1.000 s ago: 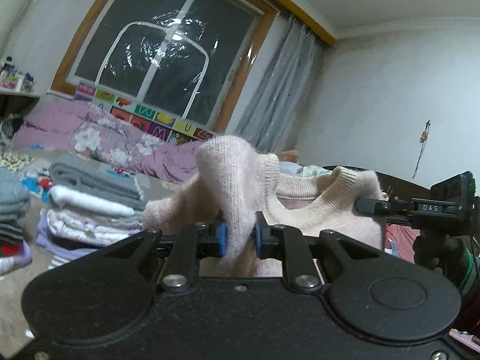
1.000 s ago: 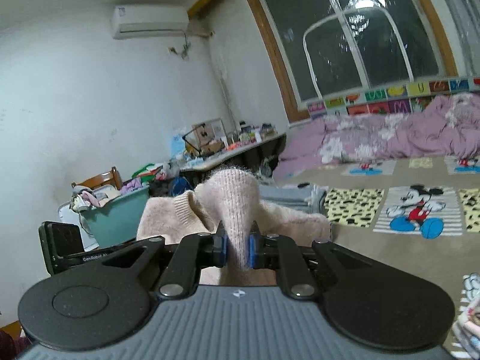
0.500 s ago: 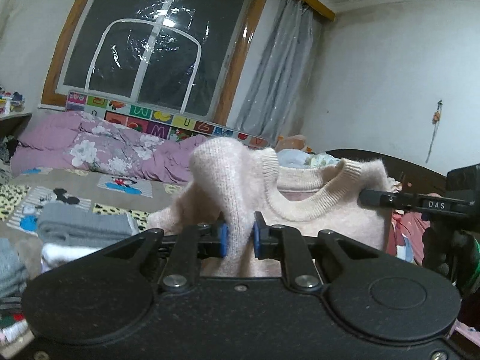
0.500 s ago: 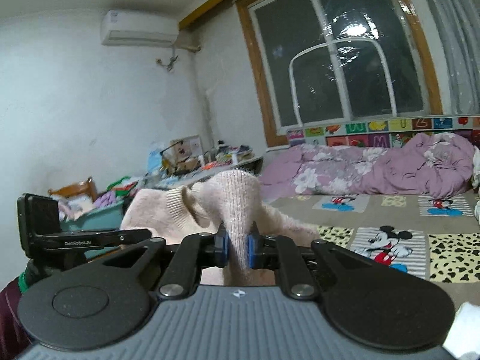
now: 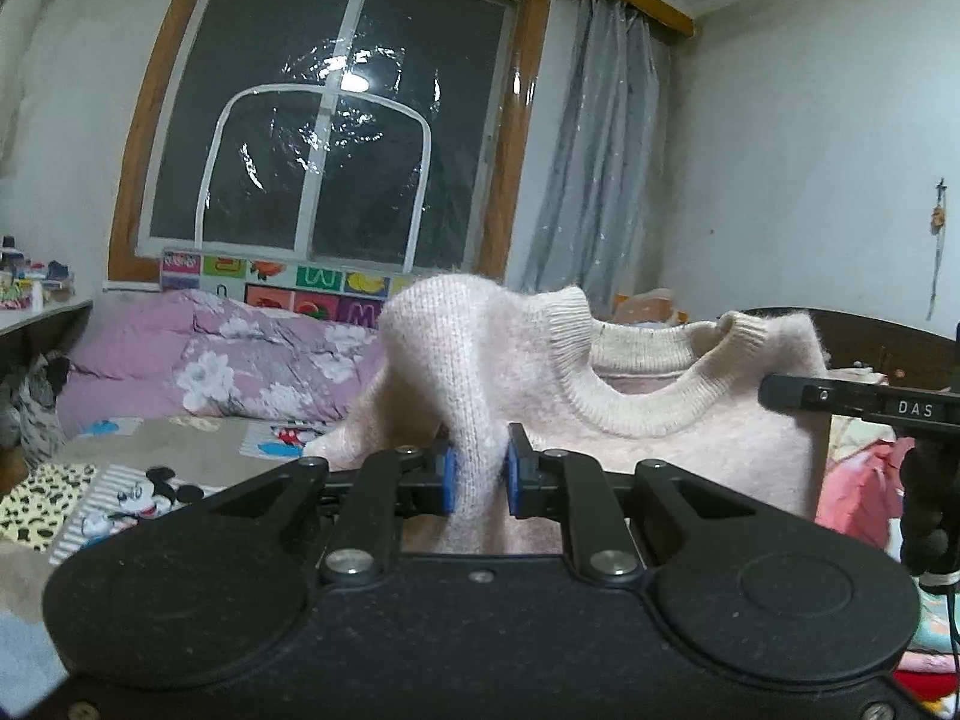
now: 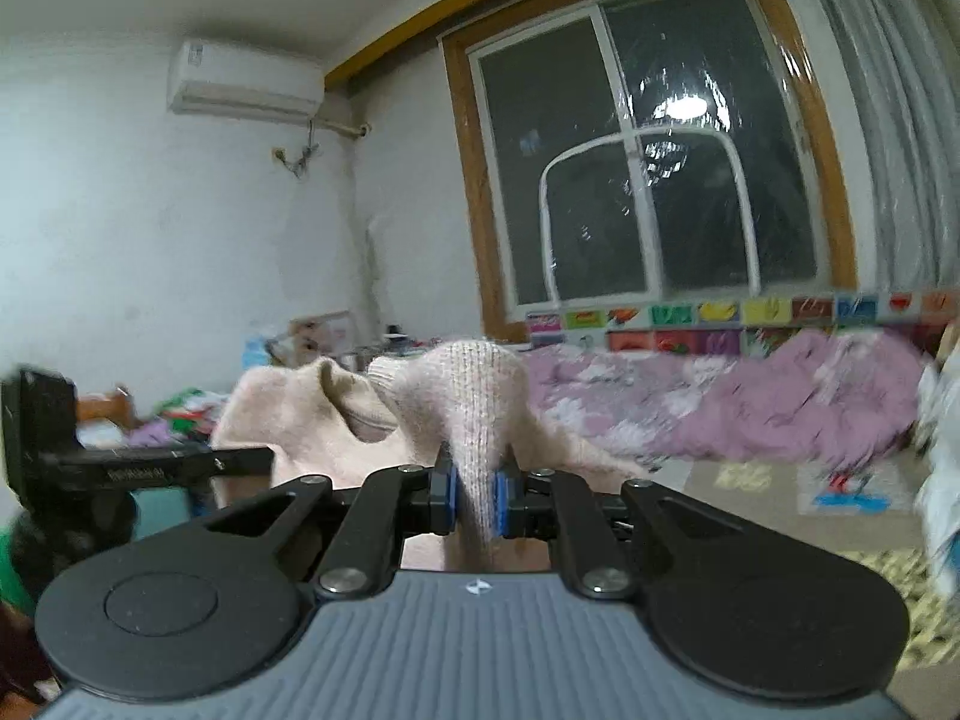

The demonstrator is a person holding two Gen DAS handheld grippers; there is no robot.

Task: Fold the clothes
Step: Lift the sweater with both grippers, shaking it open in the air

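Note:
A pale pink knit sweater (image 5: pixel 648 378) with a ribbed round collar hangs in the air, held at both shoulders. My left gripper (image 5: pixel 478 476) is shut on a bunched fold of one shoulder. My right gripper (image 6: pixel 474 498) is shut on the other shoulder of the sweater (image 6: pixel 468 396). The right gripper's body shows at the right edge of the left wrist view (image 5: pixel 864 408), and the left gripper's body at the left edge of the right wrist view (image 6: pixel 120 468). The sweater's lower part is hidden behind the grippers.
A bed with a Mickey Mouse sheet (image 5: pixel 120 510) lies below. A purple floral quilt (image 5: pixel 228 366) is heaped under the window (image 5: pixel 312 150). A cluttered desk (image 6: pixel 312 348) stands at the left wall. A dark headboard (image 5: pixel 888 342) and pink clothes (image 5: pixel 858 480) are at the right.
Both grippers have risen and tilted upward with the sweater still held. The stacks of folded clothes at the left have dropped out of the left wrist view.

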